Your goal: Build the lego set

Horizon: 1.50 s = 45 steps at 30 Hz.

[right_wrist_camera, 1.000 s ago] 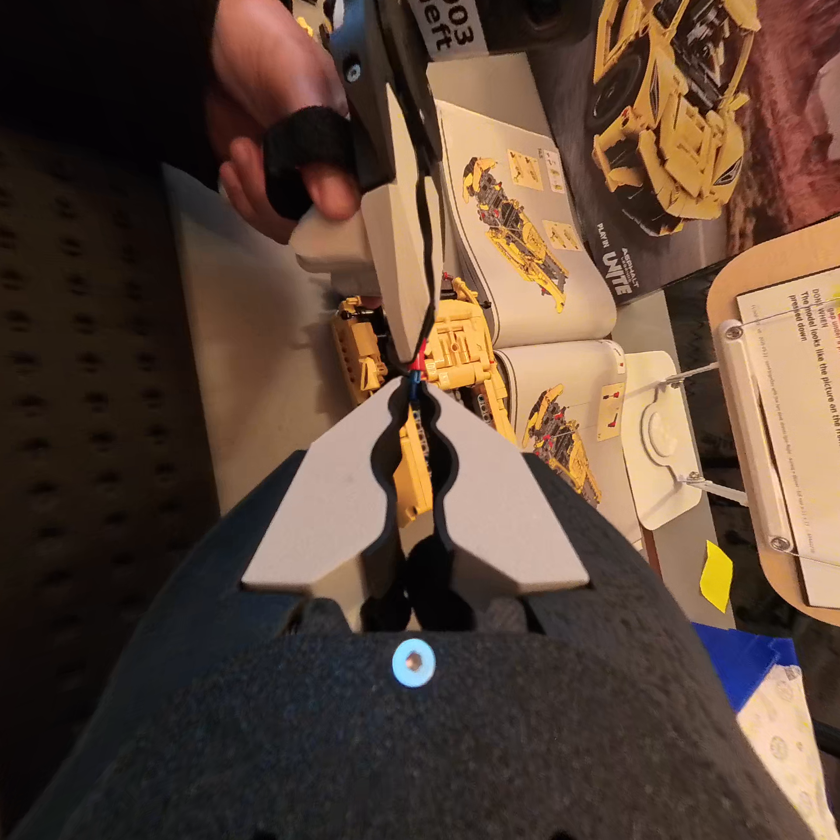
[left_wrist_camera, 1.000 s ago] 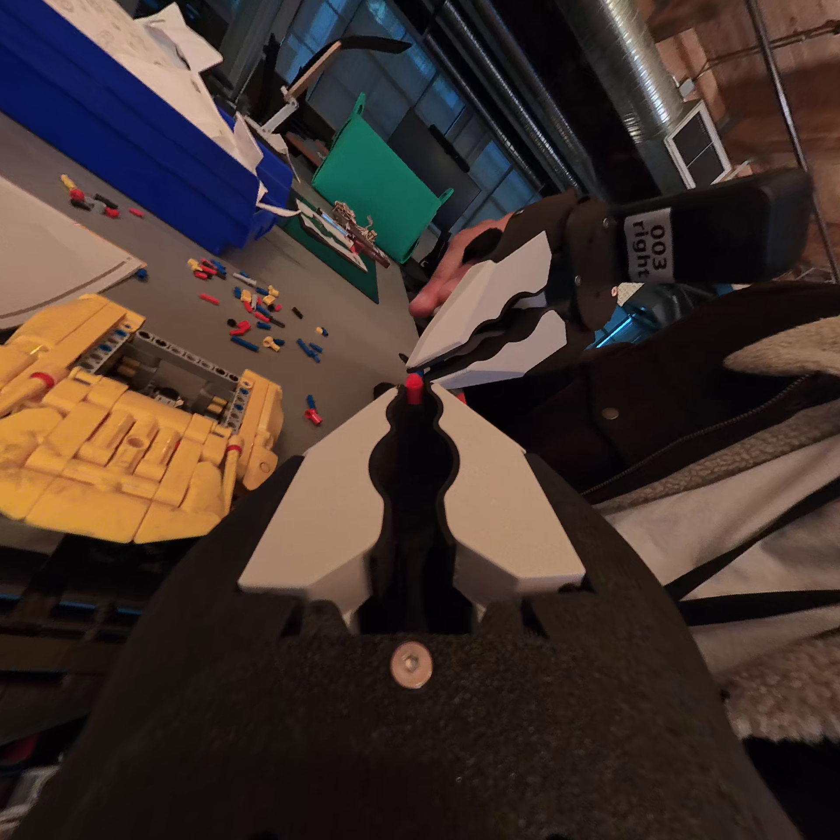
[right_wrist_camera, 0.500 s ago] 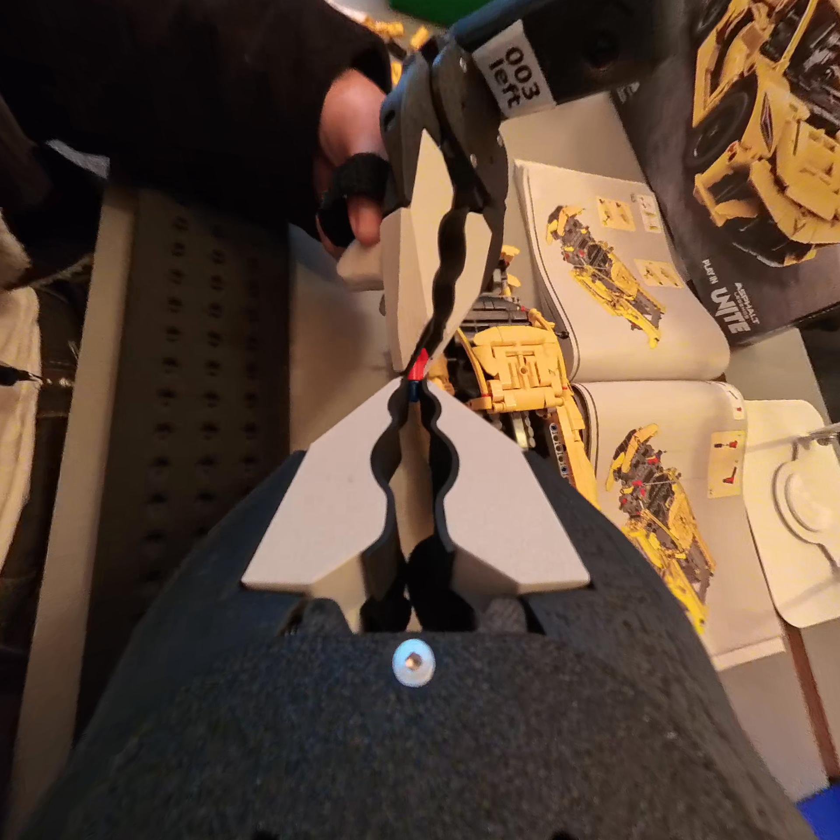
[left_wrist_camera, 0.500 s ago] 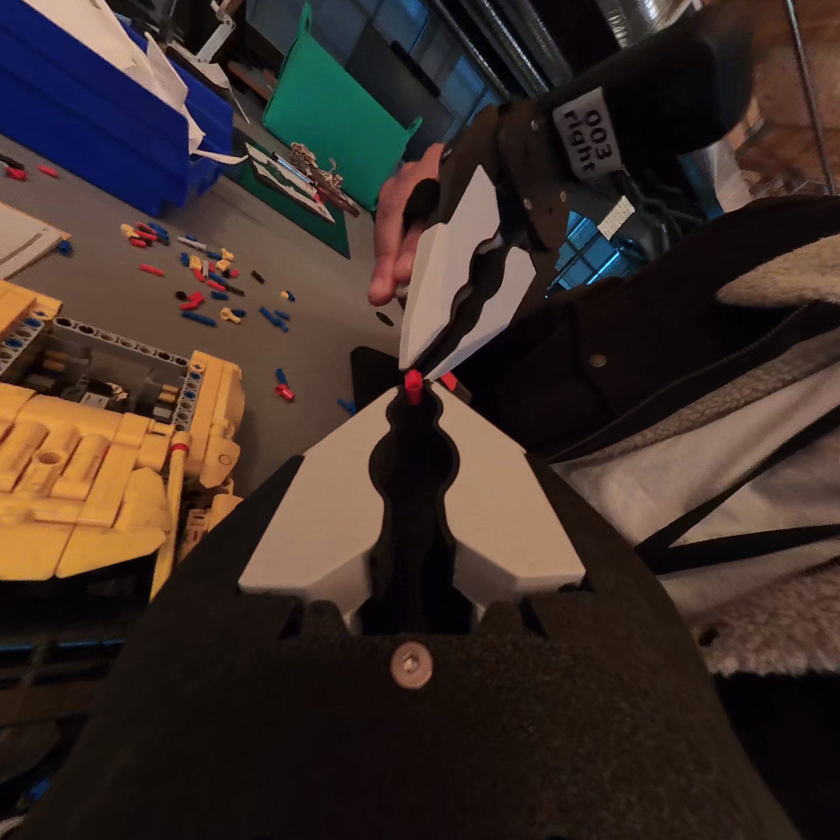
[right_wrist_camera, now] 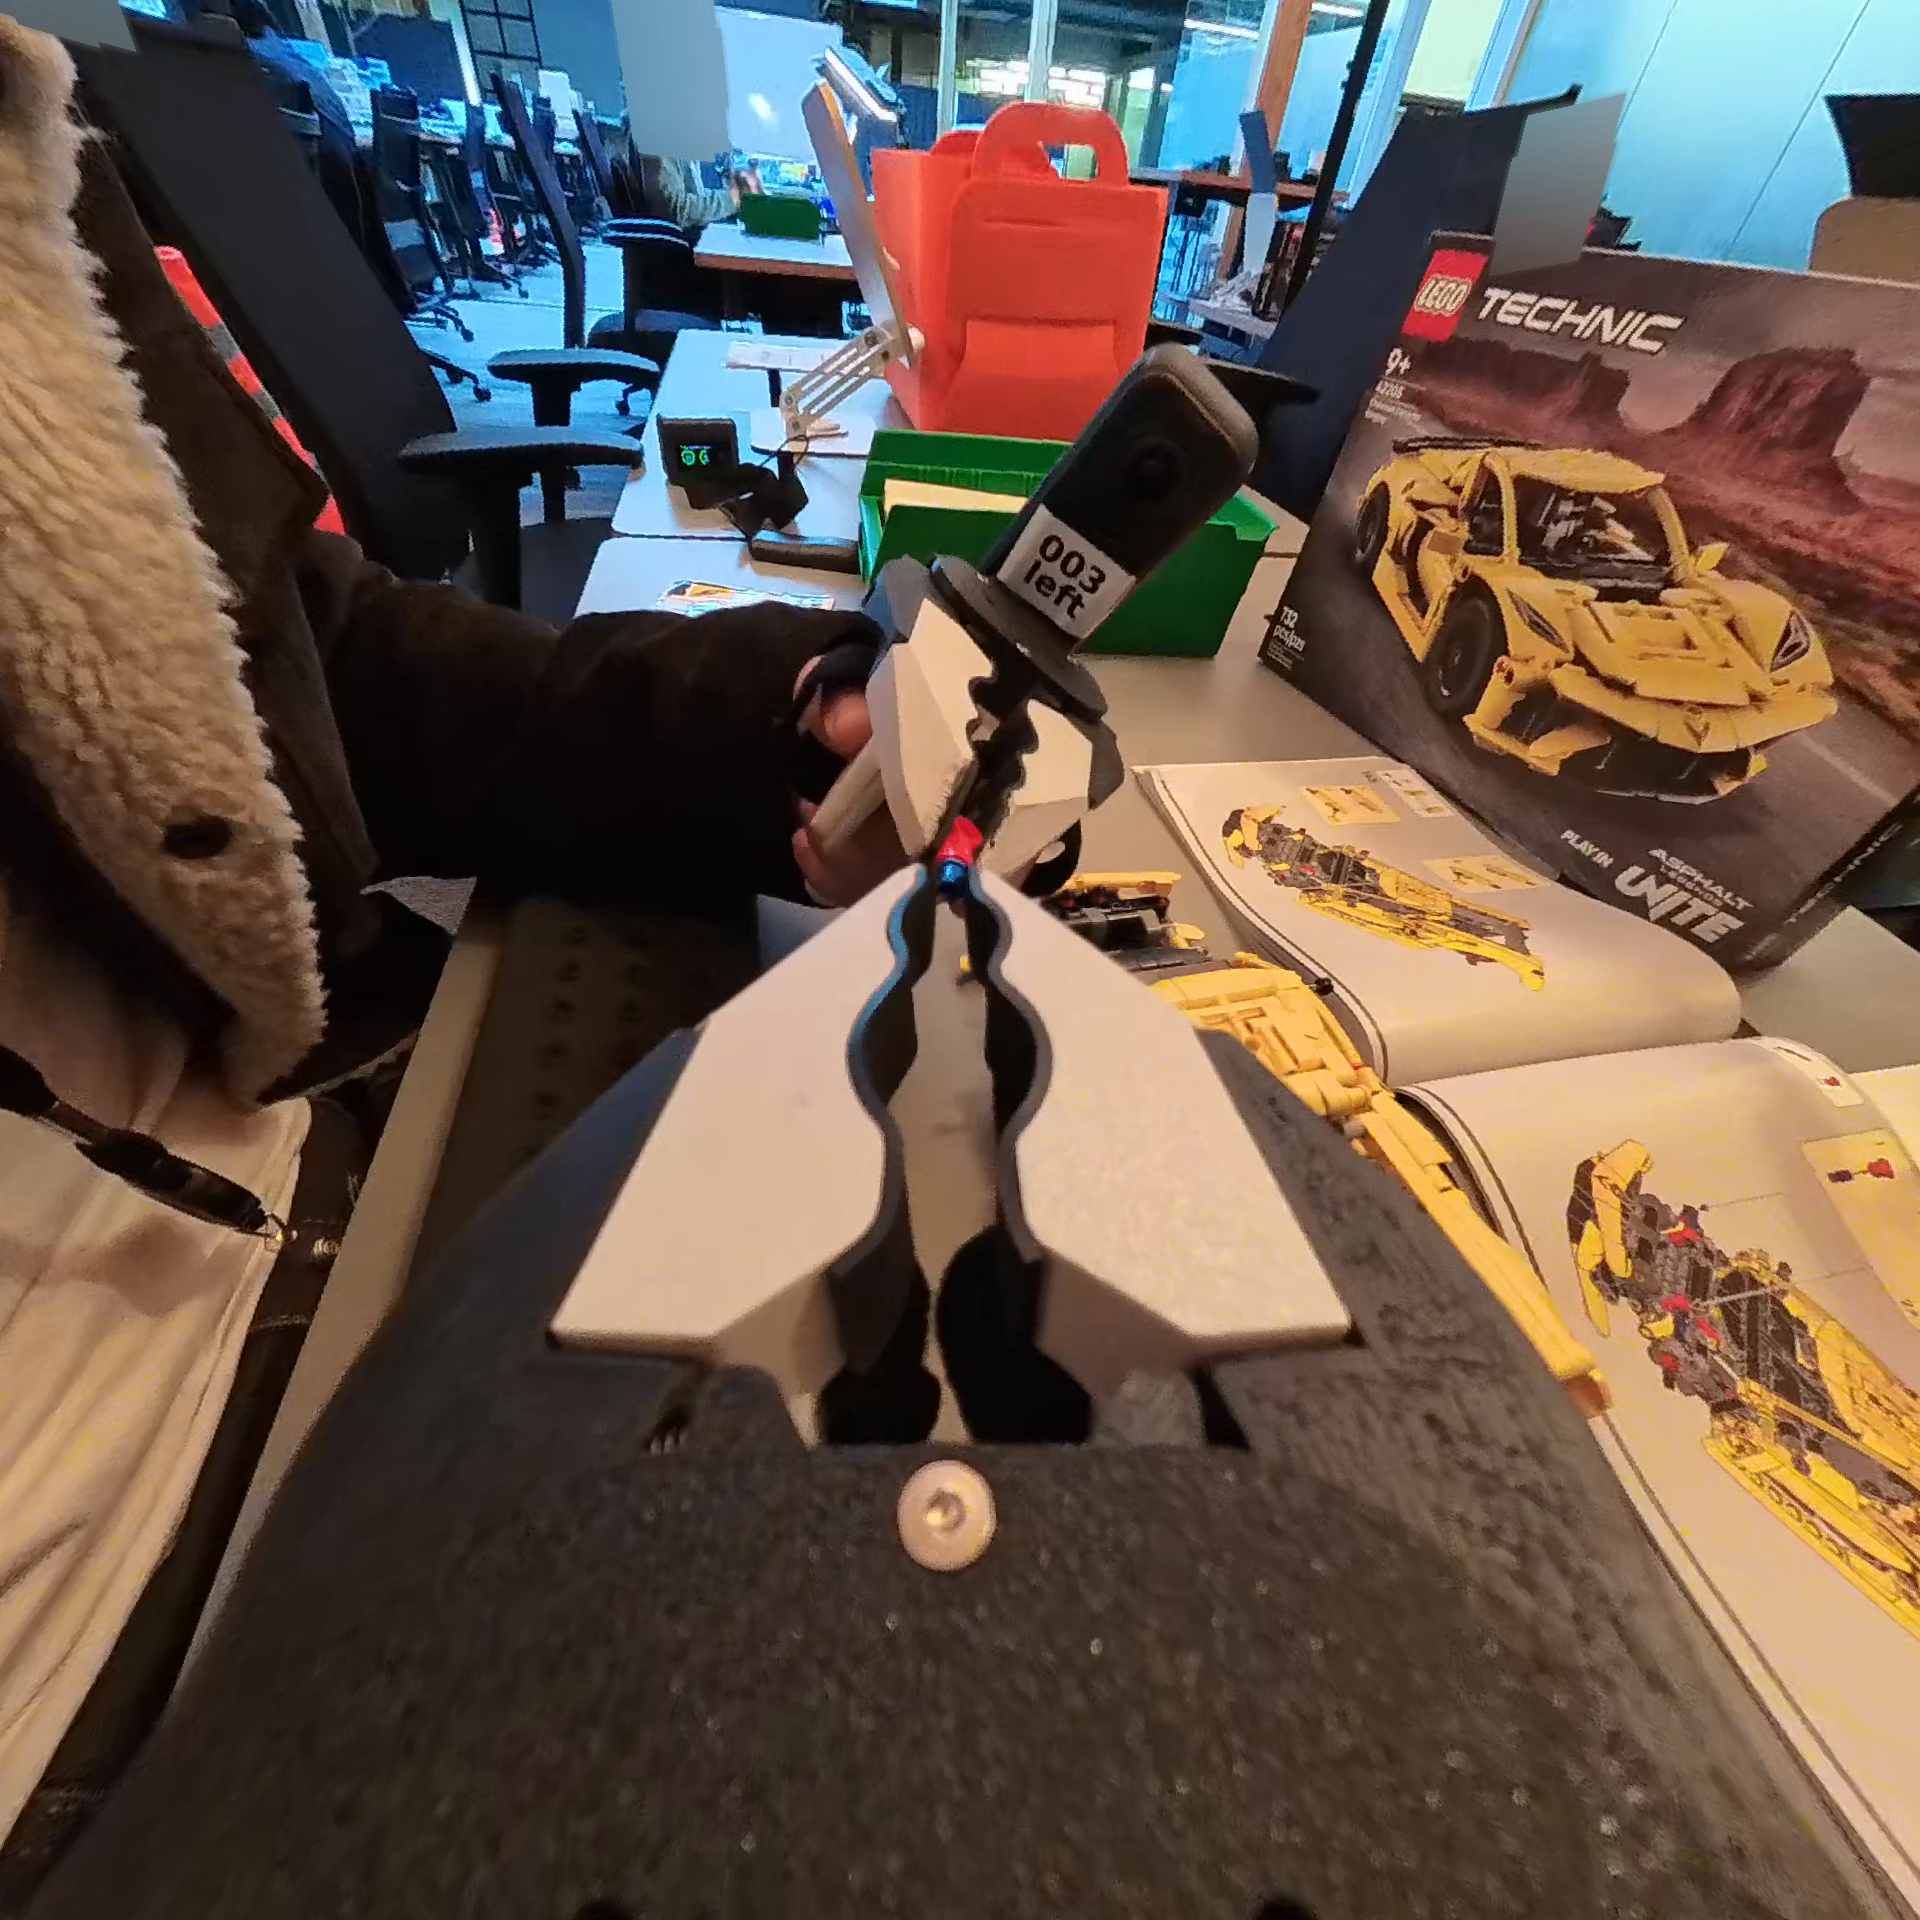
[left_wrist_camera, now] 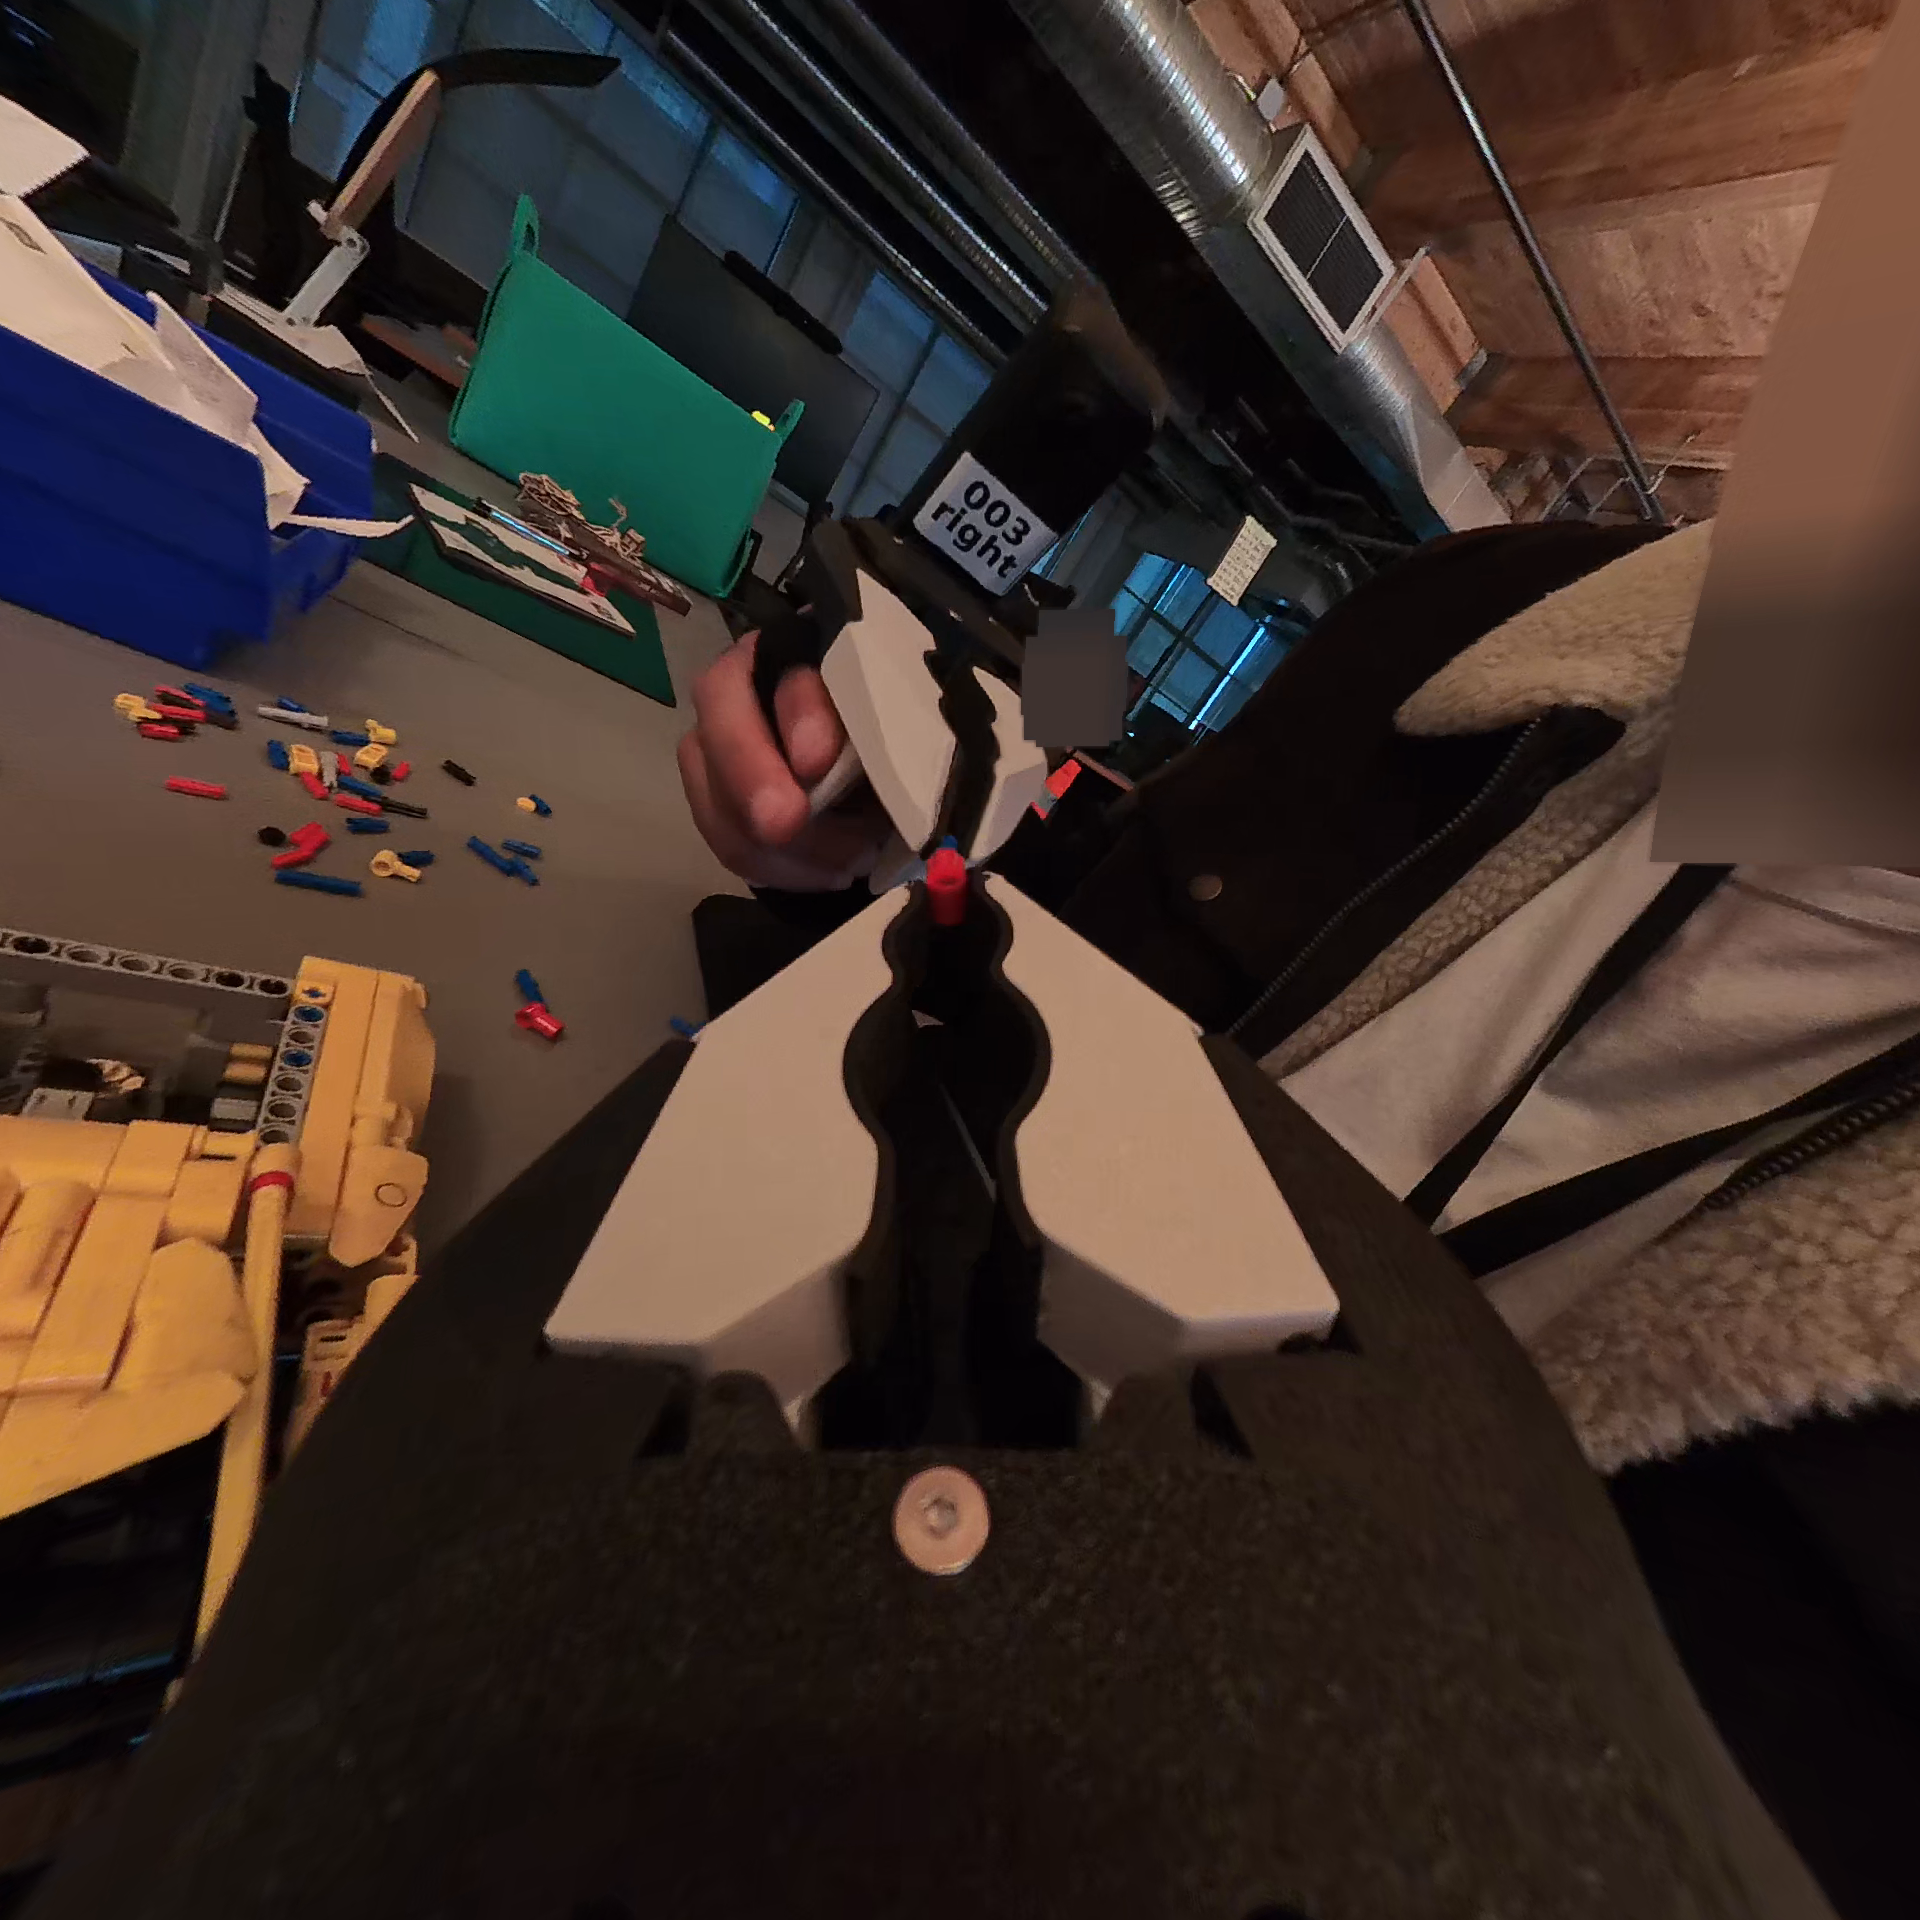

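1. Grey table point(left_wrist_camera: 582, 748) in an open workshop, with brick wall and a ribbed metal duct overhead in the left wrist view, office chairs far back in the right one.
2. Left gripper point(left_wrist_camera: 943, 883) has white, wedge-shaped fingers with wavy black inner pads, set in a rough black foam-like body. Its tips pinch a small red peg point(left_wrist_camera: 943, 896).
3. Right gripper point(right_wrist_camera: 951, 883), same build, is closed on a small blue peg point(right_wrist_camera: 951, 879), which touches the red peg end to end.
4. Both grippers meet tip to tip in the air, above the near table edge, in front of the person's fleece-lined dark coat point(left_wrist_camera: 1558, 727).
5. Yellow car model point(left_wrist_camera: 156, 1195), blocky plastic with a grey holed frame, sits on the table at left in the left wrist view.
6. Loose pegs point(left_wrist_camera: 332, 790), red, blue and yellow, lie scattered beyond the model.
7. Open booklet point(right_wrist_camera: 1455, 935) lies right of the model in the right wrist view, with the printed box point(right_wrist_camera: 1610, 582) standing behind it.
8. Blue bin point(left_wrist_camera: 156, 499) and green bag point(left_wrist_camera: 613, 416) stand far left; an orange bag point(right_wrist_camera: 1018, 291) stands far back.
9. Compared with a second ago, the right gripper has swung from slanting sideways to pointing down at the red peg, and both views have tilted up.
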Available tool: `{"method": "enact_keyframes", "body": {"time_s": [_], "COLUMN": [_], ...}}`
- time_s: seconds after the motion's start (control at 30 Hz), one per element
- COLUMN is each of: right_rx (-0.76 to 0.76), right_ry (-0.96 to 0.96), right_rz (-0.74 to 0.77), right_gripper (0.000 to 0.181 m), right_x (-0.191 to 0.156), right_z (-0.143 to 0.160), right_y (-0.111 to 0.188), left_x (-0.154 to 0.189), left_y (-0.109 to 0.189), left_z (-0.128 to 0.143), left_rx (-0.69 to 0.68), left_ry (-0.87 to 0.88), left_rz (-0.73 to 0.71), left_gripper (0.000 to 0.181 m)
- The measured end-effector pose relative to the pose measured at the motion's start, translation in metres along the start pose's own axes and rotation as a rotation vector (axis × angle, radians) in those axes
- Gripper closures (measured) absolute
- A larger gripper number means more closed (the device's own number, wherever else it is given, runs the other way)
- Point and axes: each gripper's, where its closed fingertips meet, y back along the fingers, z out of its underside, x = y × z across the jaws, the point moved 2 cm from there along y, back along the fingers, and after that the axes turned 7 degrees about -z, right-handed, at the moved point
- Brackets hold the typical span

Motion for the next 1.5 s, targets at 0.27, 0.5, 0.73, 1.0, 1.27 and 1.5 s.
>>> {"method": "enact_keyframes", "body": {"time_s": [0.27, 0.5, 0.73, 1.0, 1.27, 1.5], "right_rx": [-0.025, -0.078, 0.058, 0.241, 0.272, 0.27], "right_ry": [-0.013, 0.008, -0.035, -0.095, -0.102, -0.139], "right_rz": [-0.029, -0.018, -0.012, 0.056, 0.085, 0.061], "right_gripper": [0.178, 0.178, 0.178, 0.178, 0.178, 0.178], "right_x": [0.0, 0.0, 0.004, 0.019, 0.024, 0.026], "right_z": [0.002, 0.012, 0.009, 0.013, 0.014, 0.018], "right_y": [-0.001, -0.003, 0.002, 0.0, 0.005, 0.003], "left_x": [0.0, -0.005, -0.006, -0.018, -0.023, -0.023], "left_y": [-0.001, -0.002, -0.005, -0.001, 0.0, 0.003], "left_z": [0.002, 0.008, 0.003, -0.009, -0.014, -0.018], "left_rx": [-0.004, -0.04, -0.012, 0.061, 0.097, 0.132], "left_ry": [-0.024, -0.047, -0.033, 0.009, 0.015, 0.039], "left_rz": [-0.006, -0.049, -0.06, -0.121, -0.146, -0.135], "left_gripper": [0.175, 0.175, 0.175, 0.175, 0.174, 0.175]}}
